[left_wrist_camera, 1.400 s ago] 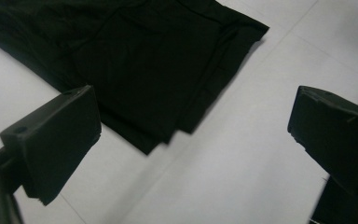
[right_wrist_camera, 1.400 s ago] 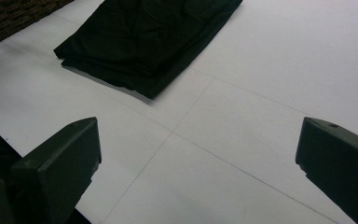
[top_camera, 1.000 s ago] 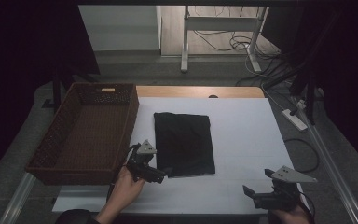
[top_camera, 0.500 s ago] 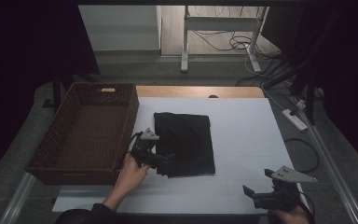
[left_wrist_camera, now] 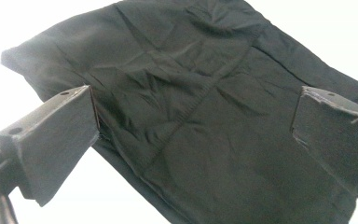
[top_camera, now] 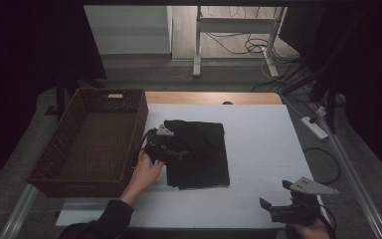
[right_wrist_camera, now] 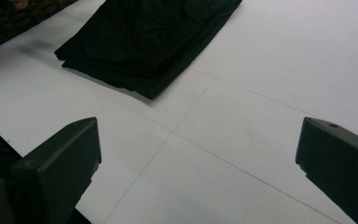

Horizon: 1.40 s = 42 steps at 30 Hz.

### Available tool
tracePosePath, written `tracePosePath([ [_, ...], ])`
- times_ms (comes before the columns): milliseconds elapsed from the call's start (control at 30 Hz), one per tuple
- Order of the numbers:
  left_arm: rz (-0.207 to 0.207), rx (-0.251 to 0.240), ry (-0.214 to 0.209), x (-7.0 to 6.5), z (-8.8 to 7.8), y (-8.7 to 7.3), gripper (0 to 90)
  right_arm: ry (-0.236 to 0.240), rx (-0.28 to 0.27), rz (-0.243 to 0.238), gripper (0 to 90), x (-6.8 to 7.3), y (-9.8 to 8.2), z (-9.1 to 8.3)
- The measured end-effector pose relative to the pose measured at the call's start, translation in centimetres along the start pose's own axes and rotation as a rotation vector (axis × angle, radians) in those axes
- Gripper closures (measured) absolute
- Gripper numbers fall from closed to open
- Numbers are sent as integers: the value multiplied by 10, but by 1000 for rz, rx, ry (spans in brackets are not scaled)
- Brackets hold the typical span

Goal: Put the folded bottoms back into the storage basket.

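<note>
We find the folded black cloth (top_camera: 198, 153) lying flat on the white sheet (top_camera: 258, 144) covering the tabletop, nearer its left edge, just beside the wicker basket (top_camera: 92, 142). L gripper (top_camera: 168, 149) sits over the cloth's left edge; in the left gripper view its jaws stand wide, one at the fold edge, the other over the cloth (left_wrist_camera: 205, 107) mid-panel, nothing pinched yet. R gripper (top_camera: 291, 209) rests at the near right corner of the tabletop, well apart from the cloth; its own view shows jaws wide and empty over bare sheet (right_wrist_camera: 242, 154), cloth (right_wrist_camera: 144, 42) farther off.

Risks, in our judgement:
- Jaws closing from above may catch the top layer only; the stack would then unfold on lifting.
- A one-sided grab w/ no support from R gripper could let the far side droop and drag.
- The basket rim is close; a sagging cloth could snag on it.

Vs. 1 s ago: L gripper has advanced from the near left corner of the cloth up along its left edge and over it. R gripper unchanged. Cloth approx. the same position.
</note>
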<state>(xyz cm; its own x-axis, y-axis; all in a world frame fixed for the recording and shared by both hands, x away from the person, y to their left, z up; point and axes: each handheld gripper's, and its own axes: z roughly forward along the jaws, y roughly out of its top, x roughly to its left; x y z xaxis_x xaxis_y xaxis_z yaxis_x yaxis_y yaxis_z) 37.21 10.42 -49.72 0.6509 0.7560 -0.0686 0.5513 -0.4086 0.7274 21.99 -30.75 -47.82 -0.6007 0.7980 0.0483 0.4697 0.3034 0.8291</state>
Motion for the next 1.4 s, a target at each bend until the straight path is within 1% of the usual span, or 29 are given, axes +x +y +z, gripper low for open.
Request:
tracePosePath([
  [133, -15, -2, 1, 6, 7, 6, 4, 0, 2, -1, 10, 0, 0, 0],
  [233, -16, -1, 19, 11, 12, 12, 3, 3, 0, 3, 10, 0, 0, 0],
  [267, -23, -14, 31, 14, 15, 15, 3, 2, 1, 2, 10, 0, 0, 0],
  [400, -34, -21, 45, 19, 19, 20, 3, 4, -2, 4, 10, 0, 0, 0],
  [433, -45, -22, 47, 23, 22, 22, 3, 4, -2, 5, 10, 0, 0, 0],
  [467, -45, -22, 47, 23, 22, 22, 3, 4, -2, 5, 10, 0, 0, 0],
  [500, -60, -23, 47, 28, 25, 24, 3, 5, -3, 5, 10, -1, 0, 0],
  [533, -60, -23, 47, 28, 25, 24, 3, 5, -3, 4, 10, -1, 0, 0],
  [567, -73, -31, 45, 33, 27, 25, 3, 6, -3, 4, 10, -1, 0, 0],
  [600, -73, -31, 45, 33, 27, 25, 3, 6, -3, 4, 10, -1, 0, 0],
  [633, -78, -30, 51, 36, 30, 26, 3, 6, -4, 4, 10, -1, 0, 0],
  [733, -81, -29, 59, 40, 33, 27, 4, 7, -4, 4, 10, -1, 0, 0],
  [867, -99, -10, 87, 47, 39, 31, 7, 8, -4, 3, 10, 0, 0, 0],
  [900, -111, -11, 87, 52, 43, 33, 19, 9, -3, 2, 10, 0, 0, 0],
  [933, -111, -11, 87, 52, 43, 33, 20, 9, -3, 2, 10, 0, 0, 0],
  [967, -120, -25, 77, 57, 46, 34, 22, 11, -5, 1, 10, 0, 0, 0],
  [1000, -120, -25, 77, 57, 46, 34, 24, 11, -5, 1, 10, 0, 0, 0],
  [1033, -140, -31, 71, 63, 49, 35, 24, 12, -5, 0, 10, 0, 0, 0],
  [1067, -140, -31, 71, 63, 49, 35, 26, 12, -5, 0, 10, 0, 0, 0],
  [1100, -157, -29, 62, 68, 53, 35, 25, 12, -5, -1, 10, 0, 0, 0],
  [1133, -157, -29, 62, 68, 53, 35, 25, 12, -5, -1, 10, 0, 0, 0],
  [1233, -169, -2, 83, 74, 60, 36, 25, 14, -6, -3, 10, 0, 0, -1],
  [1267, -166, 22, 100, 77, 64, 36, 25, 14, -6, -3, 10, 0, 0, -1],
  [1367, -173, 36, 95, 81, 68, 35, 24, 15, -6, -4, 10, 0, 0, -1],
  [1400, -176, 41, 101, 82, 70, 35, 23, 16, -6, -5, 10, 0, 0, -1],
])
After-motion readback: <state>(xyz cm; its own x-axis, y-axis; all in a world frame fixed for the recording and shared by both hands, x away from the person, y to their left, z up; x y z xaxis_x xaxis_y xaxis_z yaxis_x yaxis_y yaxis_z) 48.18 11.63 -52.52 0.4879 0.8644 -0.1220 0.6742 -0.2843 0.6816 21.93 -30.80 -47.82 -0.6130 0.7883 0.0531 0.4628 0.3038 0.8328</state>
